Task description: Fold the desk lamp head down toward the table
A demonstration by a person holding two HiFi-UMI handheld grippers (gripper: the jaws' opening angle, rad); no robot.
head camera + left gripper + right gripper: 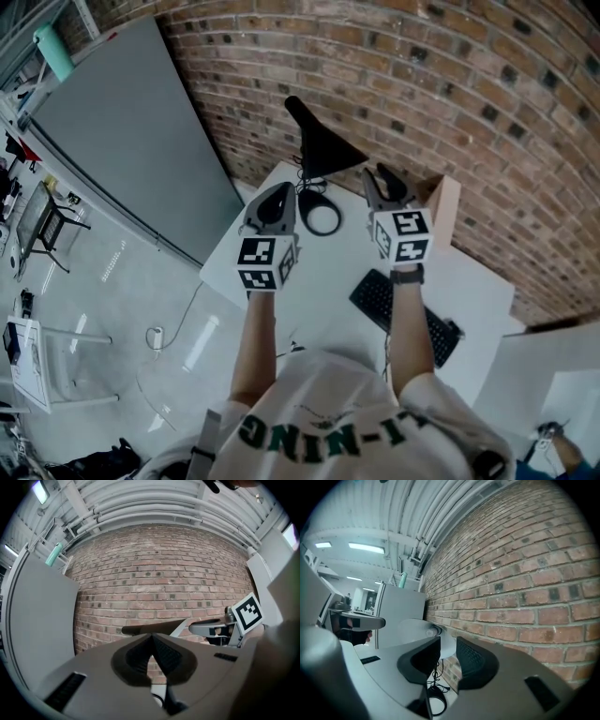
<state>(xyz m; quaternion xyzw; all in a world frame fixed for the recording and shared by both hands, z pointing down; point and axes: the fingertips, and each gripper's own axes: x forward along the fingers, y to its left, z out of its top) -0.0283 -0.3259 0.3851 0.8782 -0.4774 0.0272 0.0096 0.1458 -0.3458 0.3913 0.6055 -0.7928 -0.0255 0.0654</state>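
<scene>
- Your left gripper (278, 199) is in the middle of the frame, over the white tabletop (323, 286). Its fingers are pressed together with nothing in them.
- Your right gripper (382, 183) is just to its right. Its fingers are a little apart and hold nothing.
- The lamp head (322, 142) sticks up at the top middle, near the brick wall (450, 84).
</scene>
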